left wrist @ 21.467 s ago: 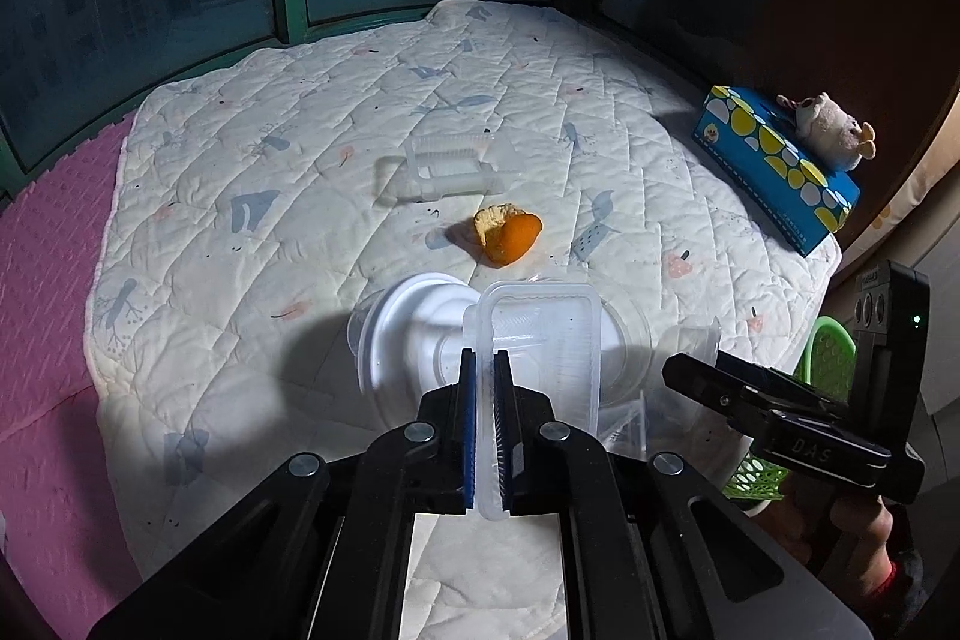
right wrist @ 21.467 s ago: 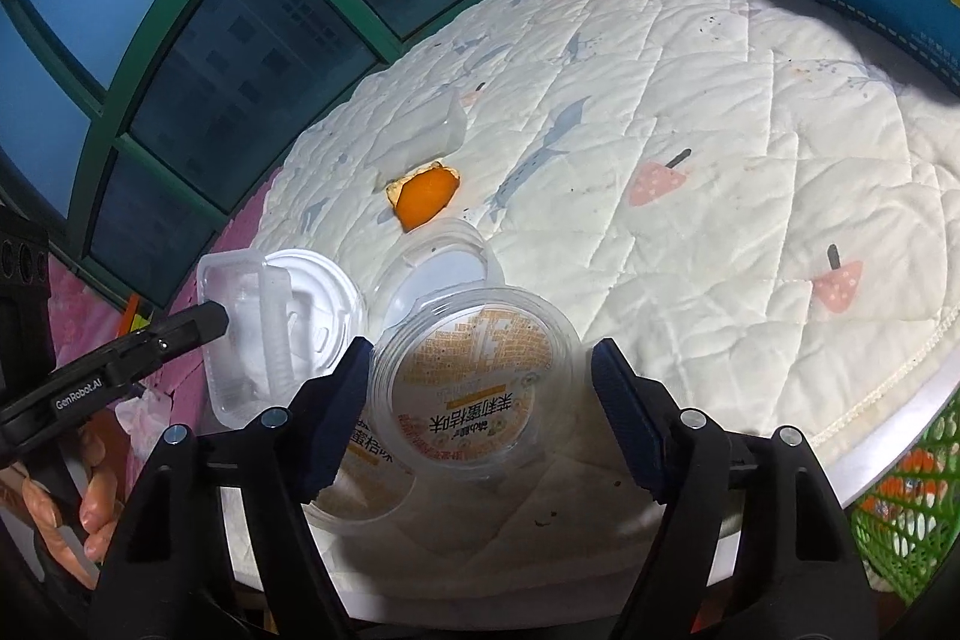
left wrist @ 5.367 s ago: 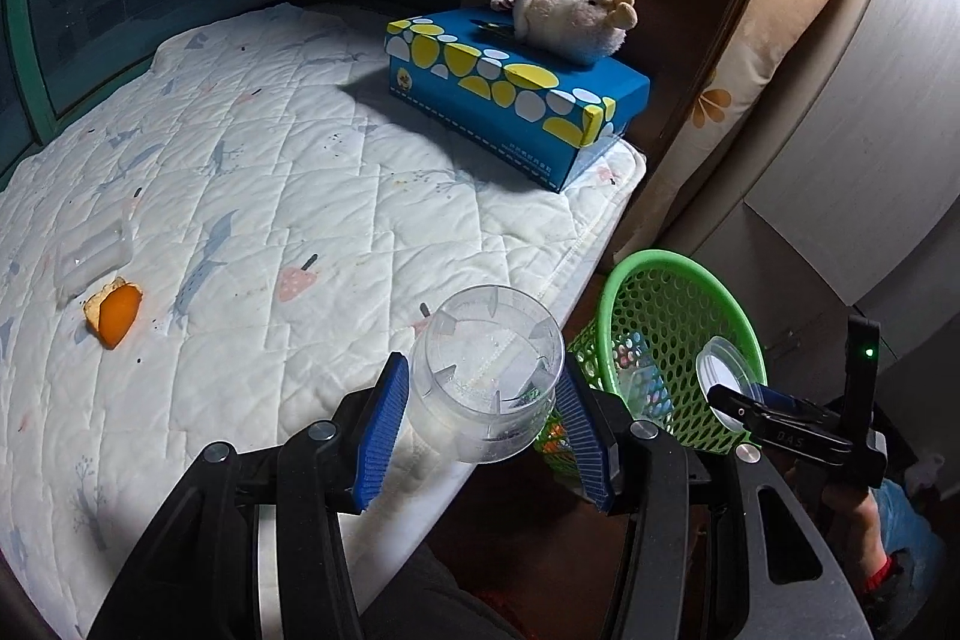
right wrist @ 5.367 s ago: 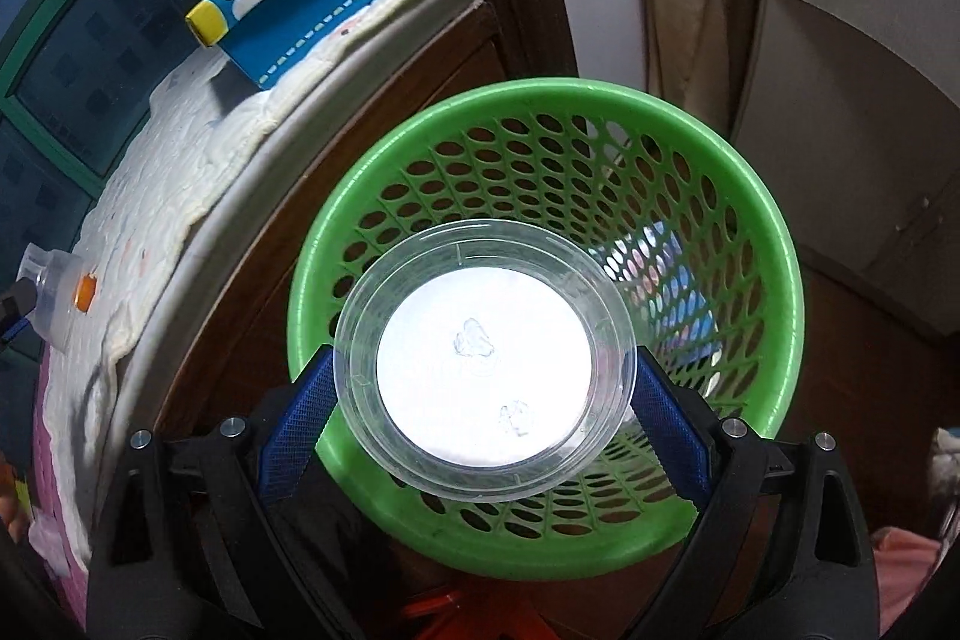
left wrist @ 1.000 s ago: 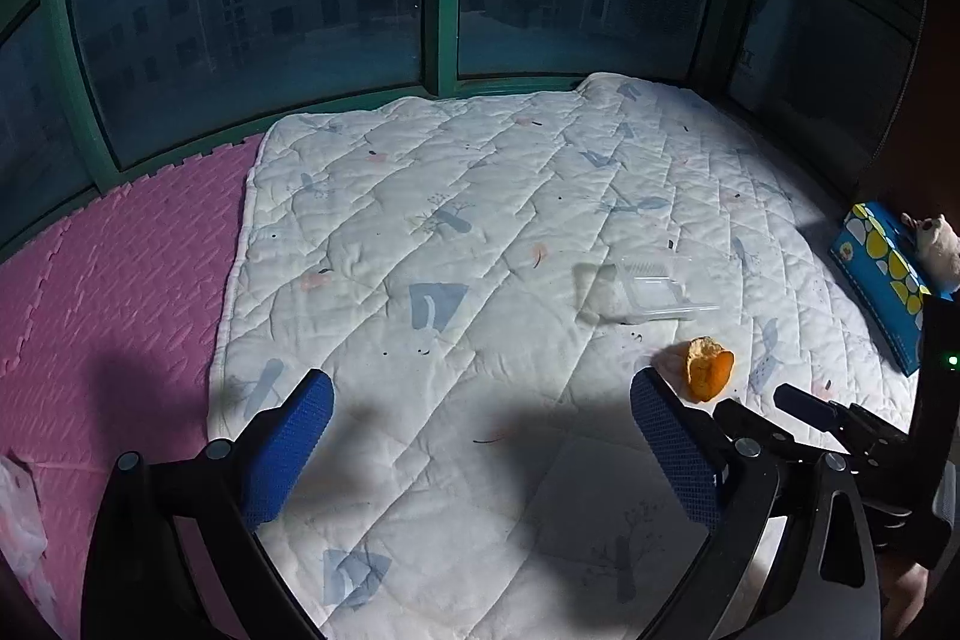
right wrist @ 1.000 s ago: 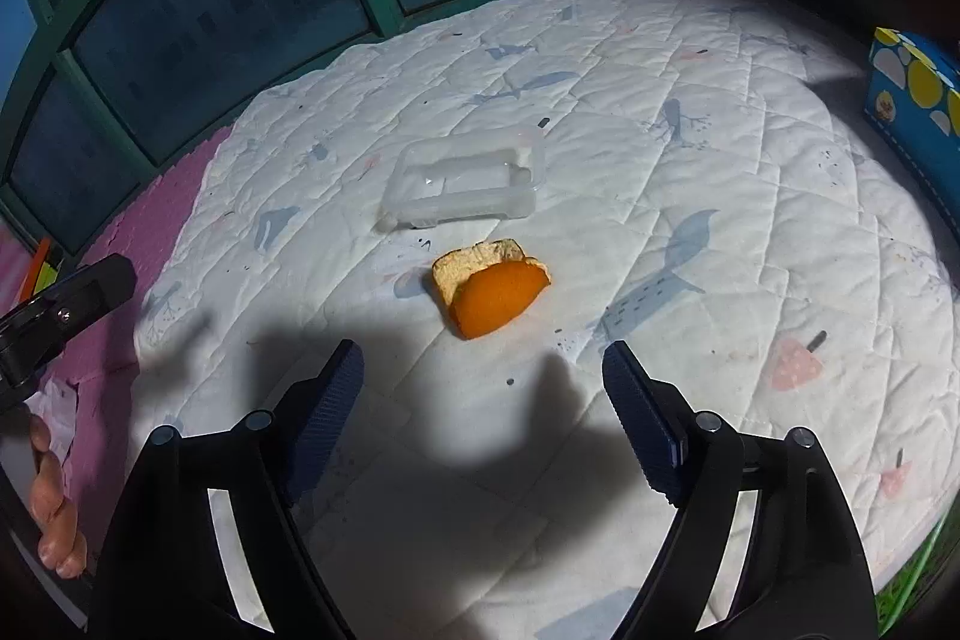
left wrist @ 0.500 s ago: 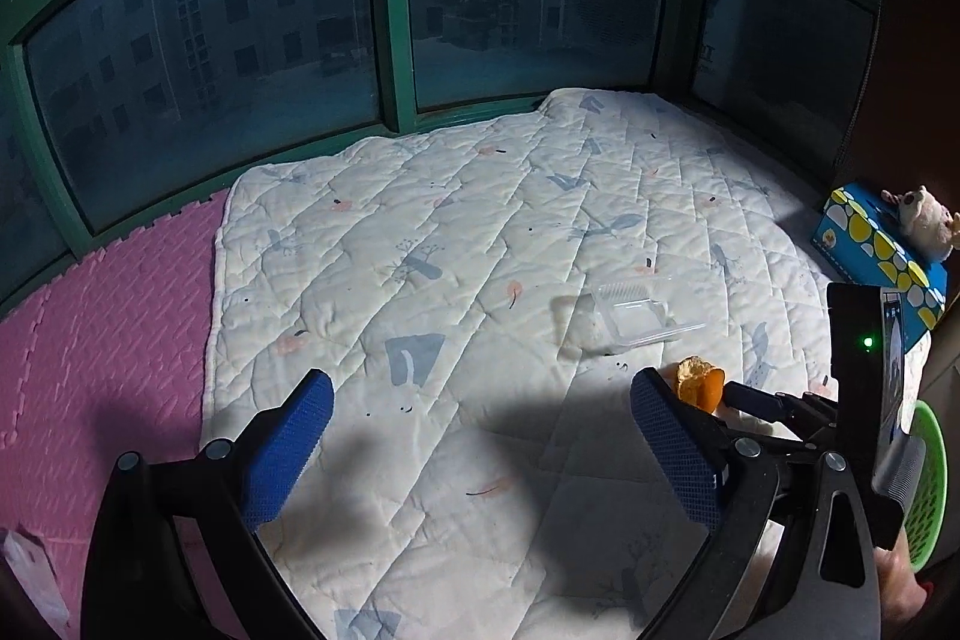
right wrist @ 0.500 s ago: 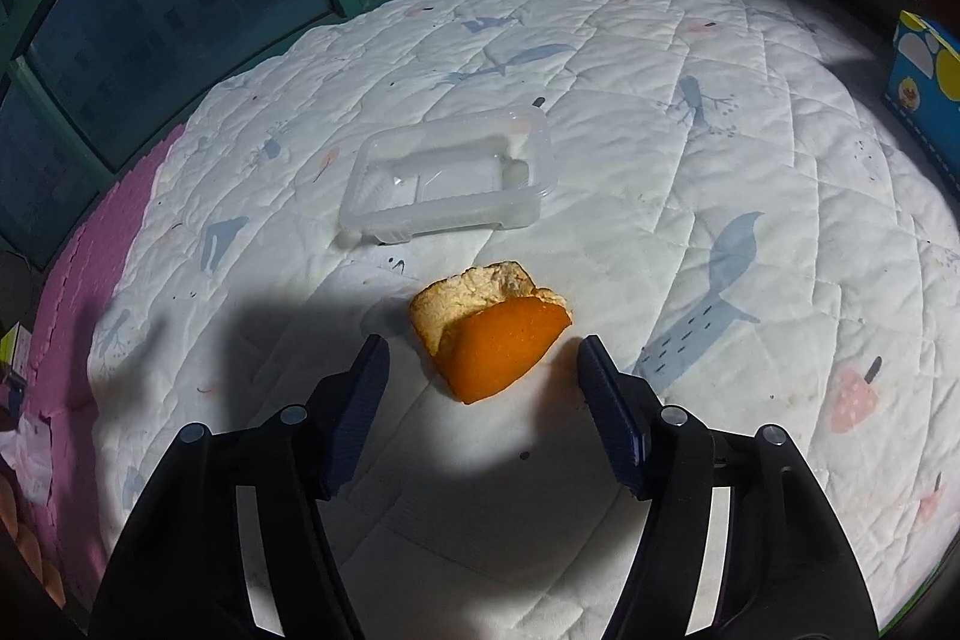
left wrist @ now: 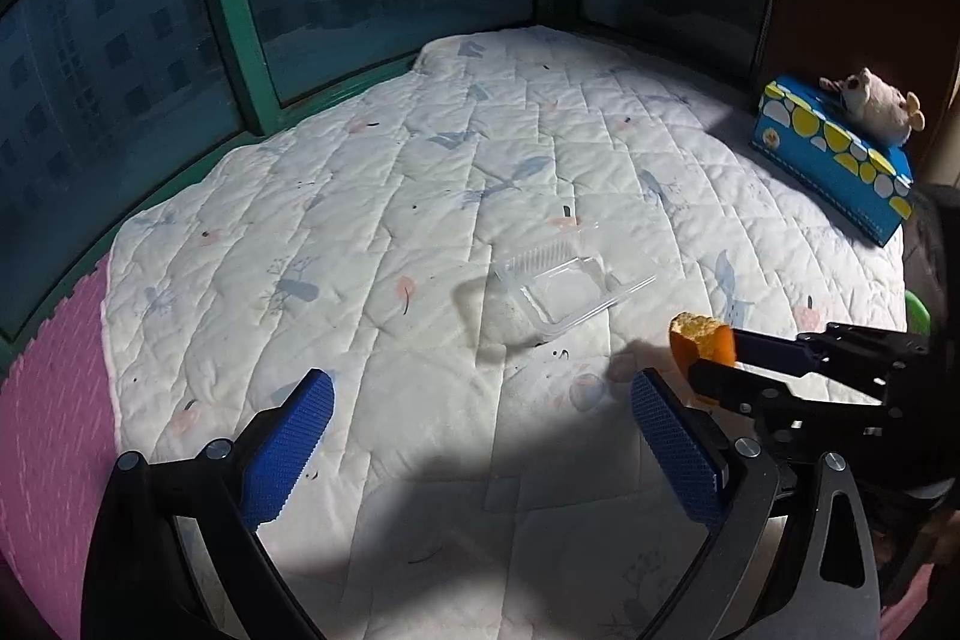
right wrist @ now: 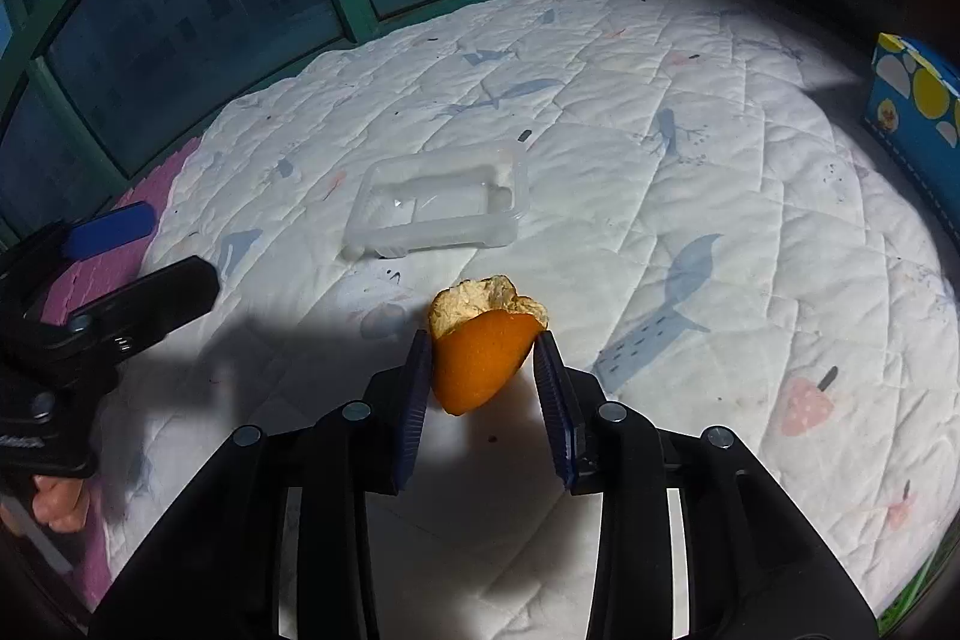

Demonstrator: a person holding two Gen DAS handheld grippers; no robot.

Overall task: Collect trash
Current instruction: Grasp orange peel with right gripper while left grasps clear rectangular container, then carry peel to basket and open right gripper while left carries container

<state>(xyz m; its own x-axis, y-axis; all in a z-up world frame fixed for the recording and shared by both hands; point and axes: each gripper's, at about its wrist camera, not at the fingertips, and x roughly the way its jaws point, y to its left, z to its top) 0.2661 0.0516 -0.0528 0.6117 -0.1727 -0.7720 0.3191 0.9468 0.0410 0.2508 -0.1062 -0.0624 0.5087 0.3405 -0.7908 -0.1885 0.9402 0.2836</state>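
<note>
On the white quilted bed (right wrist: pixel 690 160) lies a clear plastic tray (right wrist: pixel 435 208), empty. Nearer, the right gripper (right wrist: pixel 483 370) has just closed on an orange peel (right wrist: pixel 480 352), bright outside, pale pith within. The left gripper (left wrist: pixel 480 436) gapes wide, holding nothing.

Left gripper (left wrist: pixel 480 436) stands wide open above the quilted bed (left wrist: pixel 420 196). At three o'clock, right gripper (left wrist: pixel 714 361) clamps the orange peel (left wrist: pixel 699 340). Clear plastic tray (left wrist: pixel 564 289) lies at centre.
</note>
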